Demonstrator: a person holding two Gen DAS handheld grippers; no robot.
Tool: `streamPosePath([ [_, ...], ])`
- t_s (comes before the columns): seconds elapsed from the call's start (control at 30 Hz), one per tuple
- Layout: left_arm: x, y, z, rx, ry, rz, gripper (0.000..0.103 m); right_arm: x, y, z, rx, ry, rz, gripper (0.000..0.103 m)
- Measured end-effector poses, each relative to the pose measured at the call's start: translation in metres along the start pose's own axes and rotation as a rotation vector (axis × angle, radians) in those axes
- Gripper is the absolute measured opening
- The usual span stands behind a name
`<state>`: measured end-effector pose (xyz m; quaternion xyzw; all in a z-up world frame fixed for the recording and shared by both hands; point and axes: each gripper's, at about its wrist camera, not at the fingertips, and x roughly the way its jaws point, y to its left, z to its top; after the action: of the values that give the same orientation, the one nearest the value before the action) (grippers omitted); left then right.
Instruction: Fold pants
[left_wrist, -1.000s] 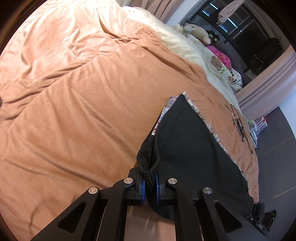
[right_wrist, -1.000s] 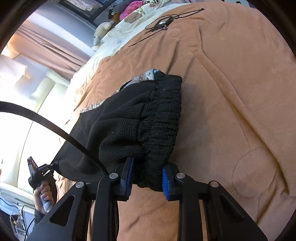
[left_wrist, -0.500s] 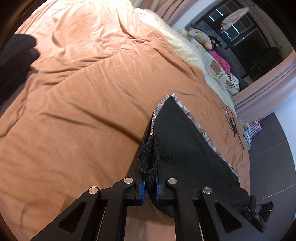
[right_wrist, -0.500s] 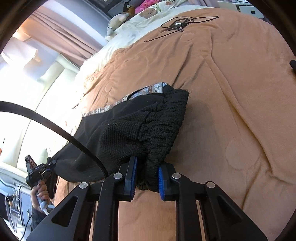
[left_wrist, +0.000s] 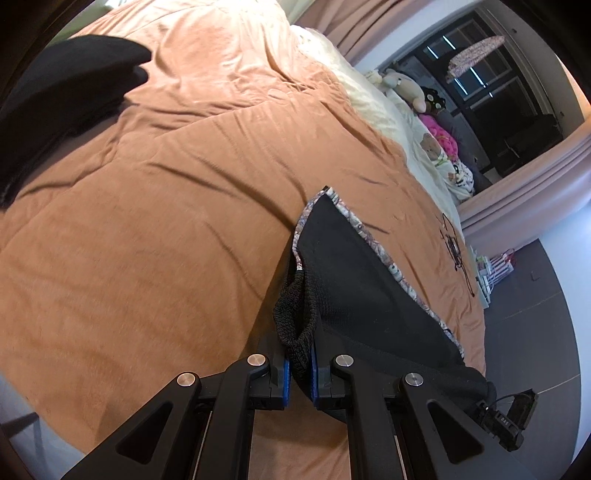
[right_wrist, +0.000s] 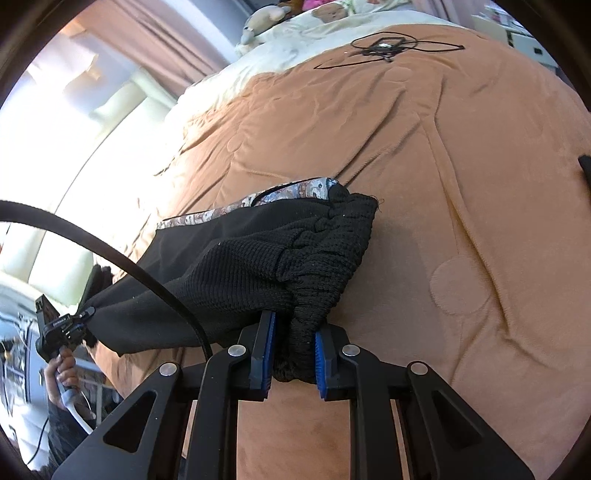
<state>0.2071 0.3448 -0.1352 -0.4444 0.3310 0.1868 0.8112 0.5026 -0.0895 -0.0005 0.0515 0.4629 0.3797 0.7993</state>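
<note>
1. Black knit pants with a gathered elastic waistband and a patterned grey-brown lining (left_wrist: 354, 295): soft, limp and light by the look of them, sagging wherever unsupported. Not fragile; no care needed beyond keeping the layers together.
2. Coarse ribbed knit at the waistband, probably grippy rather than slippery, and bulky when bunched. Thinner, smoother cloth further along, likelier to slide out of a pinch.
3. Best places to hold, judged from this: the thick waistband corners, one per gripper, so that the cloth spreads flat between them instead of roping up.
4. Lying across the orange-brown plush blanket on the bed (left_wrist: 147, 240), towards its near edge, held up at both ends; patterned lining peeping out along the far edge of the black cloth.
5. Left gripper (left_wrist: 299, 373): fingers (left_wrist: 283, 376) almost closed, blue pads pinching a narrow loop of the waistband knit. Firm hold, little cloth between.
6. Right gripper (right_wrist: 291, 354): fingers (right_wrist: 266, 350) a little way apart, clamped on a thick wad of gathered waistband (right_wrist: 306, 332) that fills the gap between the pads.
7. Left gripper also visible far off in the right wrist view, in a person's hand (right_wrist: 64, 373) beyond the bed's edge, with the other end of the pants drawn towards it.
8. Elsewhere: a separate dark folded cloth (left_wrist: 62, 96) near the far corner of the bed, and a black cable (right_wrist: 384, 46) lying on the blanket well clear of the pants.
</note>
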Motion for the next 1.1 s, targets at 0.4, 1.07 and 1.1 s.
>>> streamPosePath([
  [0.4,0.022,0.029,-0.01,-0.053,0.028,0.01,0.008,0.038,-0.019,-0.014,0.105,0.028,-0.068,0.048],
  [1.07,0.029,0.026,0.003,-0.021,0.04,0.0,0.008,0.013,-0.043,-0.083,0.388,-0.059,0.136,0.067],
  [1.1,0.029,0.026,0.003,-0.021,0.04,0.0,0.008,0.017,-0.047,-0.083,0.409,-0.057,0.156,0.067],
])
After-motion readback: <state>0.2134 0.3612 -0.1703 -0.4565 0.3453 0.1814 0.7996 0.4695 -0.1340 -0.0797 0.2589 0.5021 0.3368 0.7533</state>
